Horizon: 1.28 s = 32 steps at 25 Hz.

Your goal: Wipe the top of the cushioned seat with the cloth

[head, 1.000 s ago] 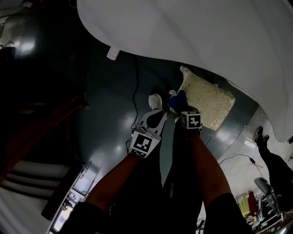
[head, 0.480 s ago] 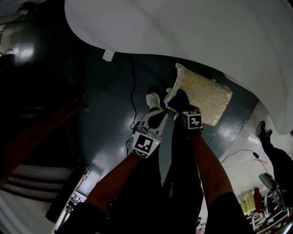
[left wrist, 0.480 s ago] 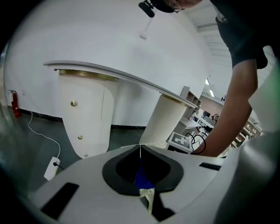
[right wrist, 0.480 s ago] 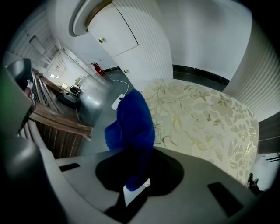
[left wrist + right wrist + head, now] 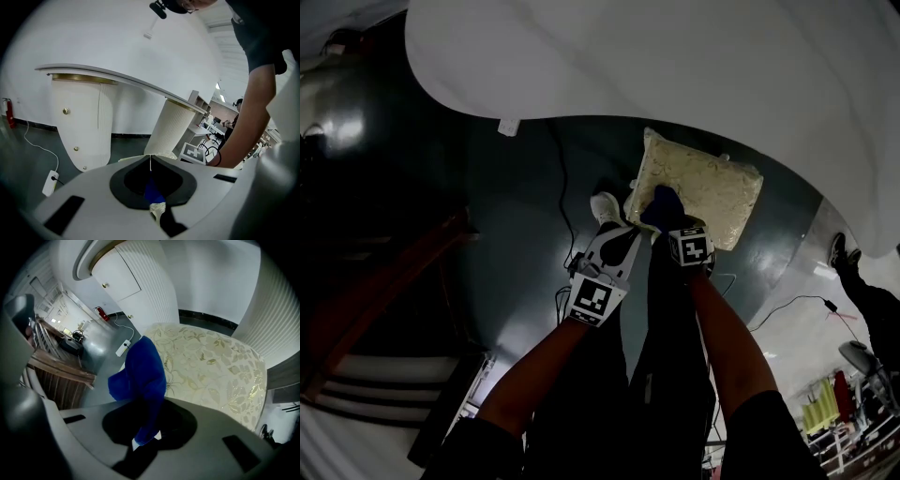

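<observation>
The cushioned seat (image 5: 703,187) has a cream and gold floral top and stands on the dark floor under the white table's edge; in the right gripper view the seat (image 5: 211,362) fills the middle. My right gripper (image 5: 671,225) is shut on a blue cloth (image 5: 663,206), which hangs over the seat's near left edge. In the right gripper view the cloth (image 5: 140,376) rises out of the right gripper (image 5: 149,414). My left gripper (image 5: 619,240) is just left of it, shut, with nothing seen held. A bit of blue cloth (image 5: 153,191) shows through the left gripper's (image 5: 150,161) hollow.
A big curved white table (image 5: 675,66) overhangs the seat on ribbed white pedestals (image 5: 173,129). A power strip (image 5: 508,127) with a cable lies on the floor at left. Dark wooden steps (image 5: 375,300) are far left. My white shoe (image 5: 605,206) is beside the seat; another person's leg (image 5: 862,295) is at right.
Both grippers and the cloth have closed in on the seat; the blue cloth now overlaps its near left edge. The whole view has shifted, with the seat higher and further left.
</observation>
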Motion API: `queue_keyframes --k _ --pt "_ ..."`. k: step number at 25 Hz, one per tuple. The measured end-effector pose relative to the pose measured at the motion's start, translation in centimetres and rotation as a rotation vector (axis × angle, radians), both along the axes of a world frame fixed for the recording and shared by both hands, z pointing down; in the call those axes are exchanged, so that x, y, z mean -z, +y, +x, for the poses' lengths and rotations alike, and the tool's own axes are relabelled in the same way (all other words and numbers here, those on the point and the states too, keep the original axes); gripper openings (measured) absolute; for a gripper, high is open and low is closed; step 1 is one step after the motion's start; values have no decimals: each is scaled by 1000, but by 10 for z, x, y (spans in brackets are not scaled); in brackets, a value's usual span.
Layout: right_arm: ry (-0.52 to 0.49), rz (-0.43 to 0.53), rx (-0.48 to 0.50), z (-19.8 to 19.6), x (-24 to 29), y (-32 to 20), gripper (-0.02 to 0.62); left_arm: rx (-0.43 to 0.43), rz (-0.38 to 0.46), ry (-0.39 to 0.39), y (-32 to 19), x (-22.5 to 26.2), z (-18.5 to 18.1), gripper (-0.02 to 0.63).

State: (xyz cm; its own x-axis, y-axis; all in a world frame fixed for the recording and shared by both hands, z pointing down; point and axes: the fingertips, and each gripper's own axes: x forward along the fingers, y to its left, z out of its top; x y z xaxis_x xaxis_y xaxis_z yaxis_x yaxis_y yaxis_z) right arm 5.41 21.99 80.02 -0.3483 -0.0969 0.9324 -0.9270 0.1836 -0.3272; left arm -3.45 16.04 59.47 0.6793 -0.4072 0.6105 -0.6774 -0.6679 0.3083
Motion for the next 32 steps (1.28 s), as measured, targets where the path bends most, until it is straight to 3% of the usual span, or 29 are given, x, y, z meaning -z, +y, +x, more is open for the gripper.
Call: queue_keyframes --k 5,32 --pt "2 9 17 16 -2 4 74 -13 2 1 0 -3 18 17" --pt "-12 -1 -92 78 -9 28 74 -72 14 9 -4 -2 91 17"
